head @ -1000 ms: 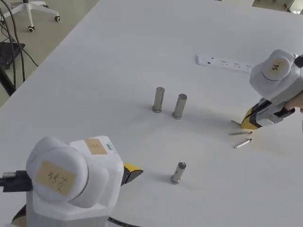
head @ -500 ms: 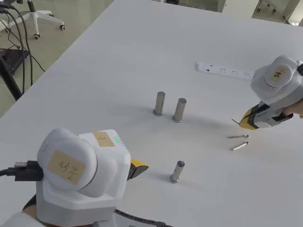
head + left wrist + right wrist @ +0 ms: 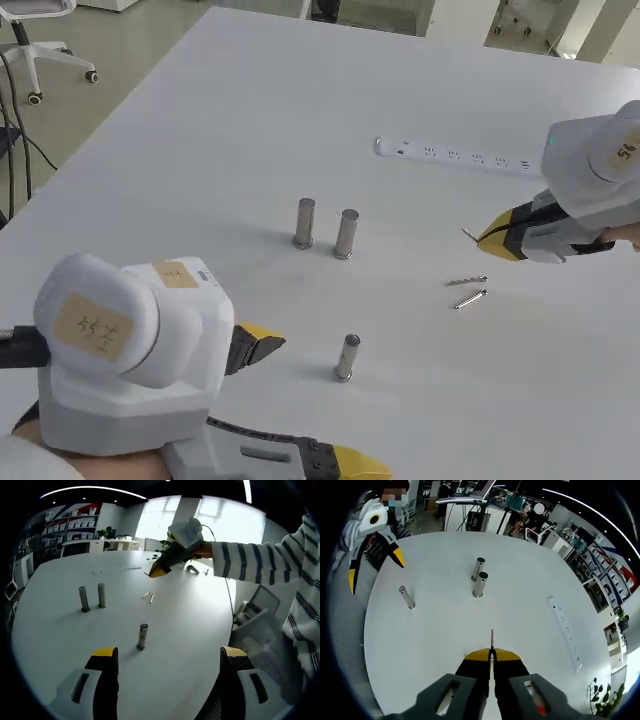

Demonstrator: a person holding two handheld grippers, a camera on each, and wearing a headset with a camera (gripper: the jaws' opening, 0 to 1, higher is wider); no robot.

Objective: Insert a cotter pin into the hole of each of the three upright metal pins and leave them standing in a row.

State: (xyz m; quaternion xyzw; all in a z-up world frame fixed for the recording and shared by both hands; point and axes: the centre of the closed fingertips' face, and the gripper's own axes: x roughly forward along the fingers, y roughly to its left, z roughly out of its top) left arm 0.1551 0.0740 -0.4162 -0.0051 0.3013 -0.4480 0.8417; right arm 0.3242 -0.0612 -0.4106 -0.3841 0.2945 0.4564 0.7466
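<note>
Left gripper (image 3: 169, 655): white plastic body, black jaws with yellow tips, spread wide with nothing between them. It sits low at the near edge of the smooth white table (image 3: 200, 150).

Two metal pins (image 3: 305, 222) (image 3: 346, 233) stand mid-table, upright and just beside each other: plain grey cylinders with a small flange at the foot. The third pin (image 3: 346, 357) has the same shape and stands alone nearer the person, well apart from the pair and just ahead of the left jaws.

Two loose cotter pins (image 3: 466, 282) (image 3: 470, 298), thin bright metal slivers, lie flat to the right of the uprights, close together.

Right gripper (image 3: 491, 652): jaws pinched narrow on a cotter pin (image 3: 492, 640), whose thin wire shank pokes straight out past the yellow tips. It is held off the table, clear of all three uprights.

A long flat white power strip (image 3: 455, 157) lies behind it.
</note>
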